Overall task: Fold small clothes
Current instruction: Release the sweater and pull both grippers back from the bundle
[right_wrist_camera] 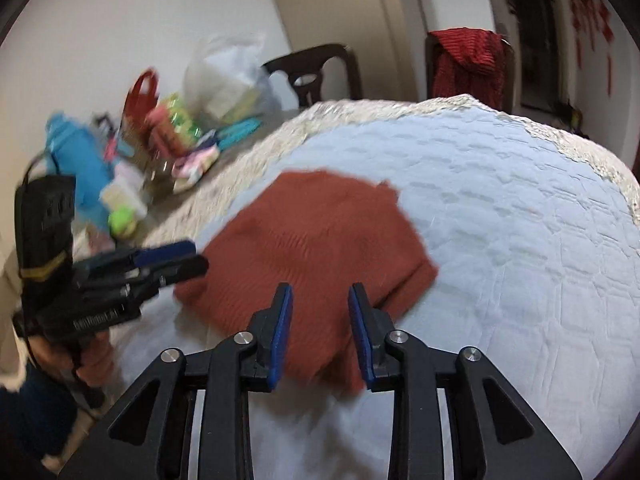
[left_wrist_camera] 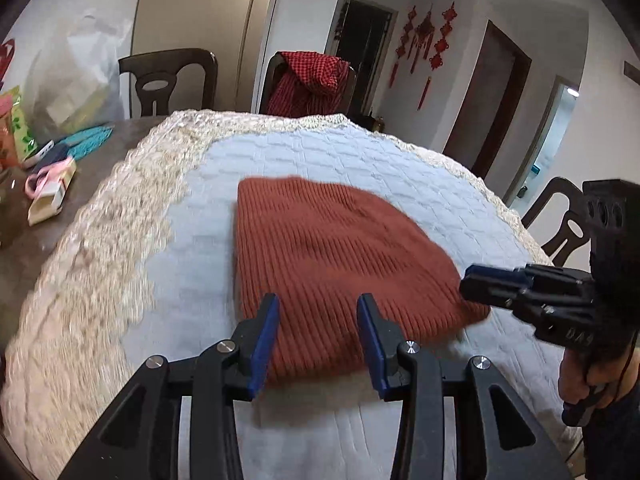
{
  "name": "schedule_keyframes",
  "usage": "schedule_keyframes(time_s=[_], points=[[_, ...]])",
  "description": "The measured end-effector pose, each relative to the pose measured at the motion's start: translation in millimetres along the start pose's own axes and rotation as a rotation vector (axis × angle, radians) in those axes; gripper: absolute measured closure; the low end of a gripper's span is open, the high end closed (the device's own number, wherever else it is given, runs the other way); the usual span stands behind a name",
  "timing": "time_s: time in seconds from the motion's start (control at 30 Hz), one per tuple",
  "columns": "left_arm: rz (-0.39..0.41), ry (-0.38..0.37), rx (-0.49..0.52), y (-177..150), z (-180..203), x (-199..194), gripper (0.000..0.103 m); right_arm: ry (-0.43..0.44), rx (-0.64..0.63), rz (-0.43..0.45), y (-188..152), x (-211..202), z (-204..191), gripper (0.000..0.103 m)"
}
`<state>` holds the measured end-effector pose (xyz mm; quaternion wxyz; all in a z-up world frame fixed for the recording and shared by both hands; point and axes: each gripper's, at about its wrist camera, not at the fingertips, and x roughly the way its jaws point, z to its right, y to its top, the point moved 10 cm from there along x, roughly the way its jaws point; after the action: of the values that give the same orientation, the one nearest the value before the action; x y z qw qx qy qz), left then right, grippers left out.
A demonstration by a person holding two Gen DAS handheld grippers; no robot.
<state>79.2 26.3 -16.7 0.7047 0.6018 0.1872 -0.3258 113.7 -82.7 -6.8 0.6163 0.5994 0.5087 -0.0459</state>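
Fingers (left_wrist_camera: 318,344) spread, rust knit garment (left_wrist_camera: 332,256) blurred, near edge hidden

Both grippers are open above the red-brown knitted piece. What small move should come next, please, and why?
Probably lower the left gripper onto the near edge of the red-brown knitted piece and close it there. The piece lies flat on the white quilted cloth, neither gripper holds it, and the right gripper is open too, so a fold cannot start without a grasp.
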Motion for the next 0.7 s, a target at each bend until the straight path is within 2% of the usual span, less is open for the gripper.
schedule_keyframes(time_s=[0.03,0.13,0.37,0.47,0.7], points=[[-0.015,0.004,0.004,-6.7,0.9,3.9,0.06,-0.006,-0.014,-0.016,-7.8,2.5,-2.7,0.087],[-0.054,0.024,-0.002,-15.8,-2.8,22.8,0.06,-0.05,-0.028,-0.058,-25.2,17.1,4.5,0.09],[-0.034,0.053,0.006,-12.9,3.1,6.6,0.06,-0.045,0.013,-0.035,-22.5,3.8,8.7,0.09],[-0.031,0.082,0.0,-18.1,3.2,-3.8,0.059,-0.056,0.014,-0.019,-28.4,-9.4,4.7,0.085],[-0.044,0.138,0.013,-32.6,5.7,-13.5,0.049,-0.106,0.019,-0.037,-49.8,-19.6,4.2,0.083]])
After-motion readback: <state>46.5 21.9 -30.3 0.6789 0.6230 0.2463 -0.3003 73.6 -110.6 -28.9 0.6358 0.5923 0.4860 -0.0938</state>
